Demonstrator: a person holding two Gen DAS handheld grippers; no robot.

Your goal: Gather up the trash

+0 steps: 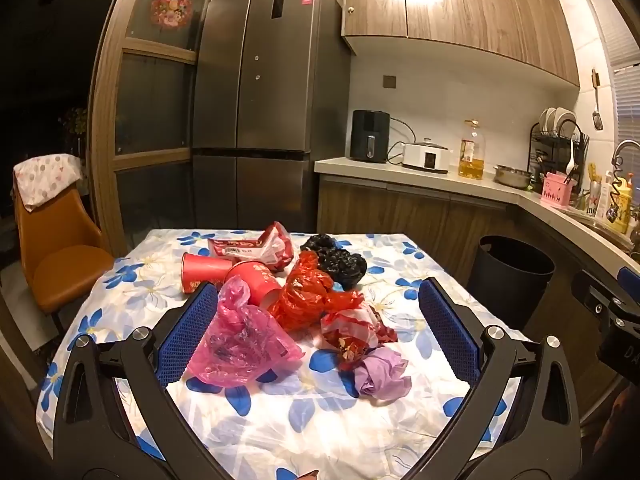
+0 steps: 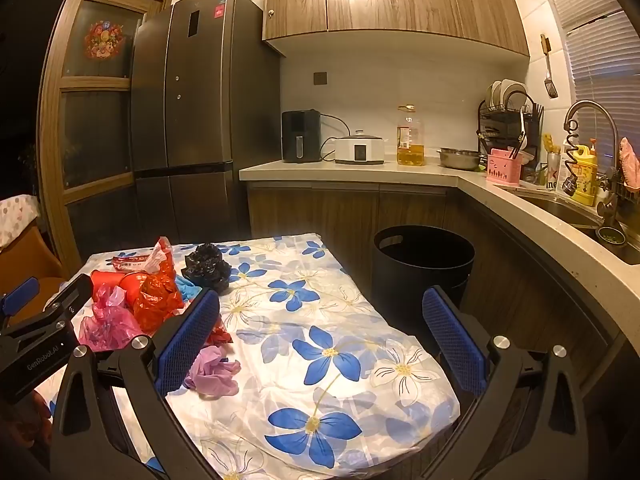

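A heap of trash lies on the flowered tablecloth (image 1: pixel 280 420): a pink plastic bag (image 1: pixel 240 344), a red plastic bag (image 1: pixel 308 296), a black bag (image 1: pixel 340 260), red paper cups (image 1: pixel 208 272), a red-white wrapper (image 1: pixel 260 246), a lilac crumpled paper (image 1: pixel 382 376). My left gripper (image 1: pixel 318 328) is open and empty, its jaws wide on either side of the heap. My right gripper (image 2: pixel 322 336) is open and empty over the table's right part, with the lilac paper (image 2: pixel 214 372) by its left finger. A black trash bin (image 2: pixel 424 264) stands on the floor right of the table.
An orange chair (image 1: pixel 60 256) stands left of the table. A dark fridge (image 1: pixel 260 120) is behind it. The counter (image 2: pixel 360 170) holds an air fryer, cooker, oil bottle, bowl and dish rack, with a sink (image 2: pixel 580 212) at right.
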